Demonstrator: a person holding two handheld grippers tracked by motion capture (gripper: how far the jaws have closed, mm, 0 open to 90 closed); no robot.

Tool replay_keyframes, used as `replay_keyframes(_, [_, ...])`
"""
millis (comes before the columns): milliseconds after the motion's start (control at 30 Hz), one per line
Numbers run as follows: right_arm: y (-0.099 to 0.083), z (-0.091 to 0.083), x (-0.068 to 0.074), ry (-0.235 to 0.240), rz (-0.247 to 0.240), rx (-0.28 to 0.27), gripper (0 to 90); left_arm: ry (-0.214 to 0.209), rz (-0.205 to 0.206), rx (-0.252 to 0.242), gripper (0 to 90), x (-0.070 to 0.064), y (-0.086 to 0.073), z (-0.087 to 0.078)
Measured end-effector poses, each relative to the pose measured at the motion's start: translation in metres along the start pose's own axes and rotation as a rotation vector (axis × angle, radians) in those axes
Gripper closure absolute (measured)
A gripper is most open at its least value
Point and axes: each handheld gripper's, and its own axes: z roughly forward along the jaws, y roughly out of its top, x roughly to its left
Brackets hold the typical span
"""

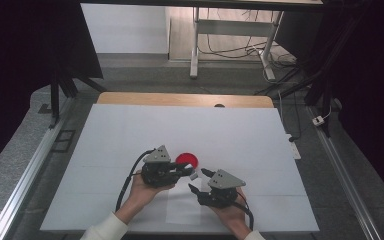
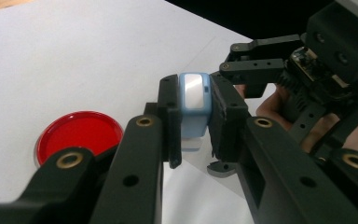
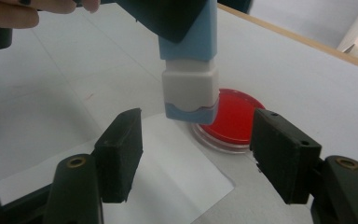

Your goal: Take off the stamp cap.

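The left gripper [image 2: 193, 121] clamps a light-blue stamp [image 2: 194, 105] above the white sheet [image 3: 177, 186], beside a red dish [image 2: 79, 133]; the right gripper [image 3: 198, 156] stands spread wide, just below the stamp

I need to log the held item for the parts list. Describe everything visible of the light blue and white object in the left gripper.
The light blue object is a small blocky piece, apparently smooth plastic, with a glossy white panel on its upper end. A white cap section with a wavy blue rim forms its lower end. The left gripper clamps it between both fingers, holding it upright above the white table cover, near the red dish. The open right gripper flanks it without touching.
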Motion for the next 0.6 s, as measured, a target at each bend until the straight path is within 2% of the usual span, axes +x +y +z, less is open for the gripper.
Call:
replay_keyframes(133, [0.0013,0.0004,0.0022,-0.019,-0.022,-0.005,38.3,0.01,-0.011,-0.009,75.7,0.0018,-0.0007,0.0006])
replay_keyframes(533, [0.0014,0.0061,0.0066,-0.044,-0.029,0.023,44.2,0.013,-0.016,-0.003,75.7,0.0026,-0.002,0.0029])
replay_keyframes(600, [0.0015,0.0065,0.0079,-0.063,-0.035,0.026,46.7,0.013,-0.016,-0.003,75.7,0.0025,-0.0021,0.0031])
